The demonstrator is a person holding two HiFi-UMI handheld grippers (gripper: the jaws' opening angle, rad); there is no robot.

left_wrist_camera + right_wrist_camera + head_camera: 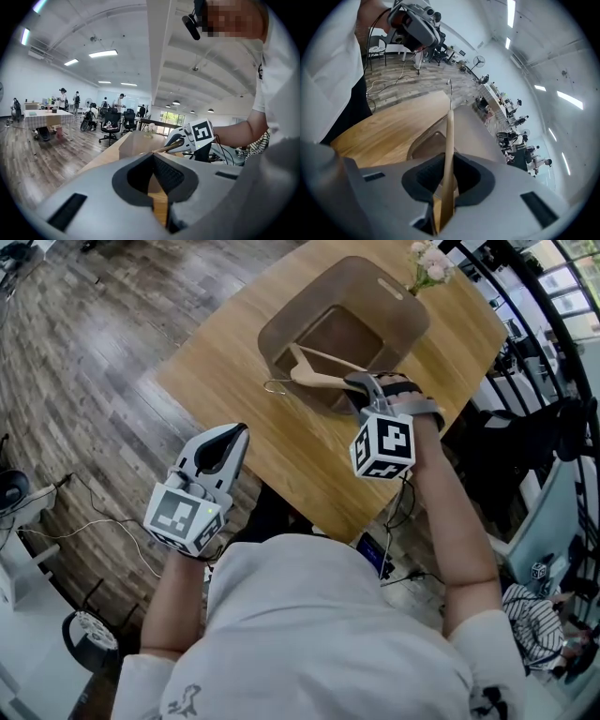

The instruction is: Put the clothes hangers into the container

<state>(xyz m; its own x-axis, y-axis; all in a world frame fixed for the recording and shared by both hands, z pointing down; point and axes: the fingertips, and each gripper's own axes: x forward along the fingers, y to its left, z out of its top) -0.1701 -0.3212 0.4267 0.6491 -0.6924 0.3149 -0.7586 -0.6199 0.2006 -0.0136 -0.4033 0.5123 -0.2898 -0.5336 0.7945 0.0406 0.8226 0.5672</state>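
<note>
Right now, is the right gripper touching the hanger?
Touching. The right gripper view shows the right gripper with its jaws clamped on the wooden hanger, which runs out between them.

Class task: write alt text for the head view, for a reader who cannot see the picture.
The right gripper holds a wooden clothes hanger over the near rim of a brown container that stands on a wooden table. The left gripper, shut and empty, is held nearer the person, by the table's near edge.
</note>
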